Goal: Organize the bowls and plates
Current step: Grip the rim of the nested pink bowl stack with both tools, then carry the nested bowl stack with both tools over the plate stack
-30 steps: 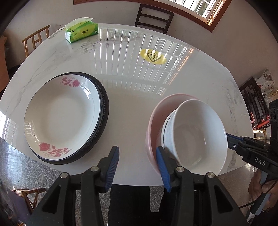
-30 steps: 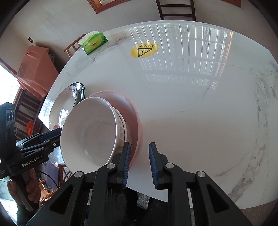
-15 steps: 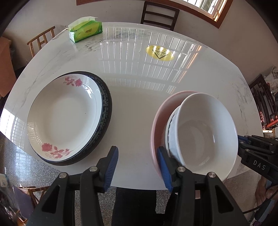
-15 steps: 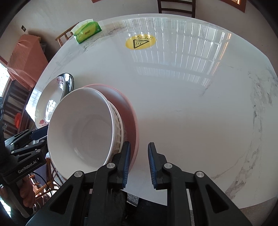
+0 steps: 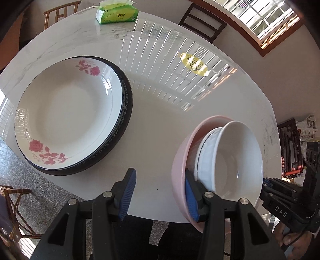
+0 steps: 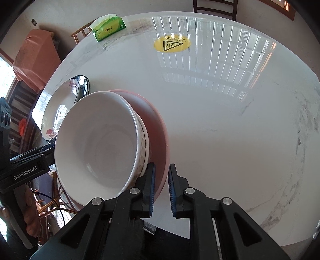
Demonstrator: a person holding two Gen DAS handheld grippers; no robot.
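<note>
A pink bowl (image 5: 181, 158) holds a ribbed white bowl (image 5: 204, 154) and a plain white bowl (image 5: 240, 160) nested inside; the stack is lifted and tilted. My right gripper (image 6: 161, 188) is shut on the pink bowl's rim (image 6: 160, 136). My left gripper (image 5: 158, 192) is open, its right finger inside the pink rim, its left finger outside. A white rose plate (image 5: 68, 120) lies on a black plate (image 5: 126, 112) on the left of the table; both also show in the right wrist view (image 6: 60, 108).
The white marble table (image 5: 160, 90) carries a green tissue pack (image 5: 117, 14) at the far edge and a yellow warning sticker (image 5: 195, 64). Wooden chairs (image 5: 202, 22) stand around it. The table's near edge runs under both grippers.
The bowl stack has risen and tilted further in my right gripper. My left gripper stays open at the pink rim and has shifted left, bringing the rose plate closer.
</note>
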